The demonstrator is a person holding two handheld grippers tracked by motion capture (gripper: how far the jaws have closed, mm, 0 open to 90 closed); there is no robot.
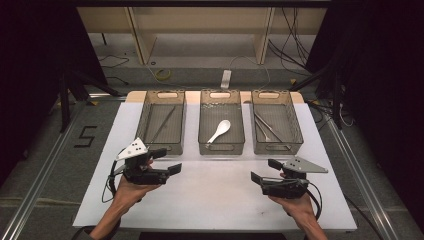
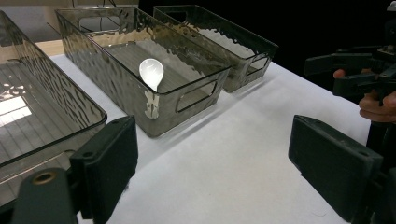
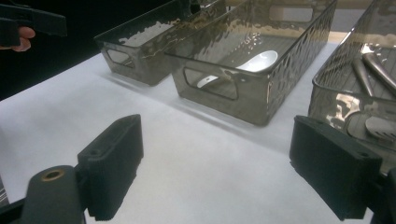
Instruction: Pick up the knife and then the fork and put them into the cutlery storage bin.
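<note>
The left claw point(image 1: 167, 161) hung wide and empty over the bench point(image 1: 210, 192), at seven o'clock from the middle bin point(image 1: 221, 121), where the white spoon point(image 1: 219, 131) lay. The right claw point(image 1: 263, 170), at five o'clock from it, gaped wide, empty too.

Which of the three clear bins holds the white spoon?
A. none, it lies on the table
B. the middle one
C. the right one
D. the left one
B: the white spoon lies inside the middle bin, while the side bins hold thin metal utensils.
</note>
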